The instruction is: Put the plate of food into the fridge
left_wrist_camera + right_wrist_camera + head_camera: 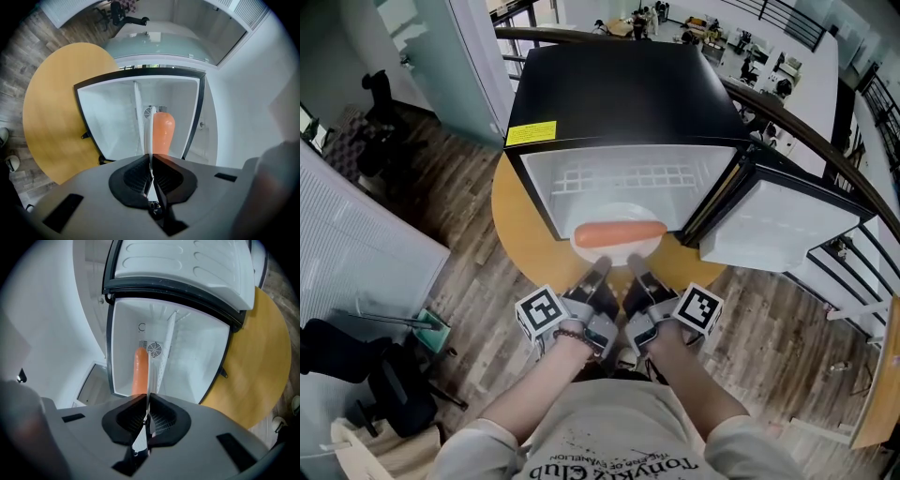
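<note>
A white plate carrying an orange sausage hangs level at the mouth of the open black mini fridge, half inside its white interior. My left gripper is shut on the plate's near rim, and my right gripper is shut on that rim just beside it. In the left gripper view the plate shows edge-on as a thin white line between the closed jaws, with the sausage beyond. The right gripper view shows the same plate edge and sausage.
The fridge stands on a round wooden table. Its door is swung open to the right. A white wire shelf sits inside above the plate. Wooden floor surrounds the table; a railing runs behind.
</note>
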Available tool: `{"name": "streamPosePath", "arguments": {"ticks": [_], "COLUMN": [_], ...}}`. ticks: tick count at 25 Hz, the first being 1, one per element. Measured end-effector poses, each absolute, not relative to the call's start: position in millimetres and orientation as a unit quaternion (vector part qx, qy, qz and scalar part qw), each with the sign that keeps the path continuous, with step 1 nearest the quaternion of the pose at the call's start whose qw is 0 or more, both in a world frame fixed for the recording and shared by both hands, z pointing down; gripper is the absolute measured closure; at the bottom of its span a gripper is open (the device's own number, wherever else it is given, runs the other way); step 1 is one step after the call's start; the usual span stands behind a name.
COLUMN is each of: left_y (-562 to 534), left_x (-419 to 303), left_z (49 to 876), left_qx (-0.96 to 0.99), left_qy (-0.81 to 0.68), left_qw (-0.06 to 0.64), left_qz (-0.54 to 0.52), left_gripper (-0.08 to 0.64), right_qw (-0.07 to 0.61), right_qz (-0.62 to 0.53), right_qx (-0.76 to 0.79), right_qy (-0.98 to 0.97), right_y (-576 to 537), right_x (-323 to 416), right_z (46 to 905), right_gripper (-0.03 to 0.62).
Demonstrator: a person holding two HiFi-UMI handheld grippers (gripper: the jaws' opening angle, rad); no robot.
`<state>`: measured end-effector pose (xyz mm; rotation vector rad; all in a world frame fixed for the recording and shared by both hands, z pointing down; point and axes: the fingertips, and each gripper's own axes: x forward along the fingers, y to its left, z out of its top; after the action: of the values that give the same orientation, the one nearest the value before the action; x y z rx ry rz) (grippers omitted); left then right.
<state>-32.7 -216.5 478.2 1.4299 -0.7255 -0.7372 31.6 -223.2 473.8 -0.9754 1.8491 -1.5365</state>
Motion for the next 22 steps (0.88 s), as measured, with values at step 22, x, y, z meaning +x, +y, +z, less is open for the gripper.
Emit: {"name": "streamPosePath", "arguments": {"ticks": [22], "left_y": [-330.9], "left_x": [-19.4], "left_z": [487.7], "left_qx": [0.618], "left_qy": [-0.32], "left_qw": [0.643], "left_qz": [-0.321], "left_gripper": [0.526], "right_qw": [0.288], "right_qz": [-0.565], "right_qx": [-0.372], "right_qy": [0.678], "right_y": [-335.7], "right_x": [47.6], "right_z": [481.0], "right_gripper": [0.551]}}
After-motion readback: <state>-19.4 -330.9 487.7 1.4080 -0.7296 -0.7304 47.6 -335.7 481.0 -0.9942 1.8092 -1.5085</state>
